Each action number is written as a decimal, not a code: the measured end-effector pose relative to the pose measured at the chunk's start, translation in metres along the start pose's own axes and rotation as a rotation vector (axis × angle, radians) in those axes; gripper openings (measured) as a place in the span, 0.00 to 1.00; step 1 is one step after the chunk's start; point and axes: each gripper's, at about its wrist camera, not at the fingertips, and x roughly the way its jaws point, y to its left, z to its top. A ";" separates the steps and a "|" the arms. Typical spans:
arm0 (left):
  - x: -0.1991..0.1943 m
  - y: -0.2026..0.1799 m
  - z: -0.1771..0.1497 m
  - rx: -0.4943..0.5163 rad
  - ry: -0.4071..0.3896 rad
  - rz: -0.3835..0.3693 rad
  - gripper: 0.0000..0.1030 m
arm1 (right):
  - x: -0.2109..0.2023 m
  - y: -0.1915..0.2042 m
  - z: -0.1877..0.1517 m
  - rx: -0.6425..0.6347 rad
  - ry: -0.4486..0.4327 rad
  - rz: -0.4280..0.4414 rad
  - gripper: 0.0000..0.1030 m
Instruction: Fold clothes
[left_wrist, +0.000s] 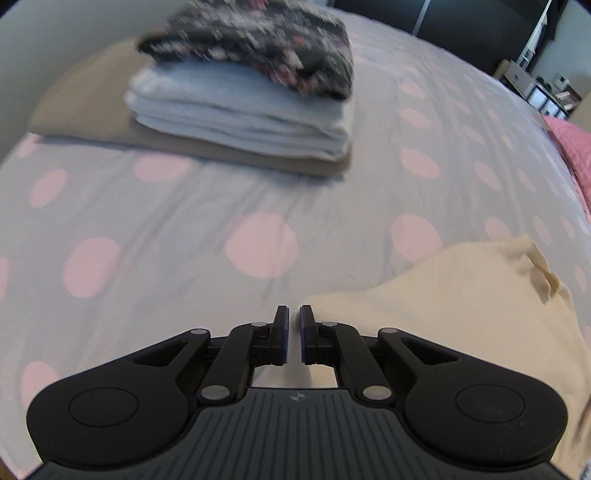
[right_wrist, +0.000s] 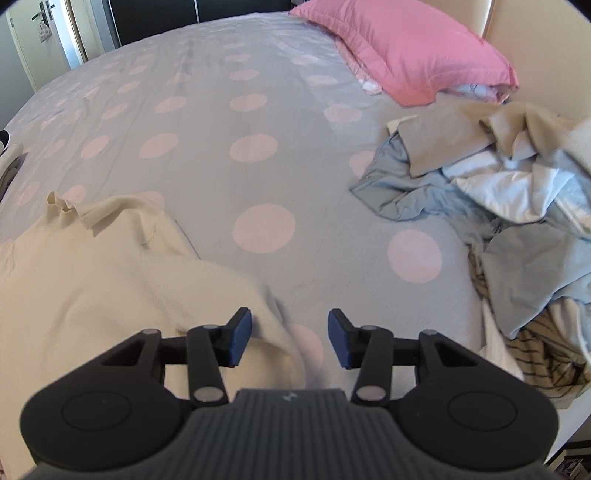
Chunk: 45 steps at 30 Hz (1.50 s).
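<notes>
A cream garment (left_wrist: 454, 317) lies spread on the spotted bed sheet (left_wrist: 184, 229). In the right wrist view the same cream garment (right_wrist: 110, 280) covers the near left. My left gripper (left_wrist: 294, 332) is shut down to a narrow slit at the garment's left corner; I cannot see any fabric pinched between the pads. My right gripper (right_wrist: 290, 338) stands open just above the garment's right edge, which looks blurred, with nothing between its fingers.
A folded stack (left_wrist: 243, 107) of dark floral, white and beige pieces sits at the far left of the bed. A heap of unfolded blue, beige and striped clothes (right_wrist: 509, 206) lies at the right. A pink pillow (right_wrist: 413, 48) rests at the far right.
</notes>
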 end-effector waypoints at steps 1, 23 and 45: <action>0.004 -0.001 0.002 0.006 0.012 -0.009 0.25 | 0.003 -0.002 0.003 0.012 0.007 0.014 0.48; 0.124 -0.103 0.027 0.259 0.079 -0.273 0.52 | 0.145 0.070 0.069 -0.074 0.122 0.332 0.47; 0.092 -0.123 0.042 0.197 -0.071 -0.201 0.02 | 0.121 0.094 0.127 -0.205 -0.095 0.042 0.03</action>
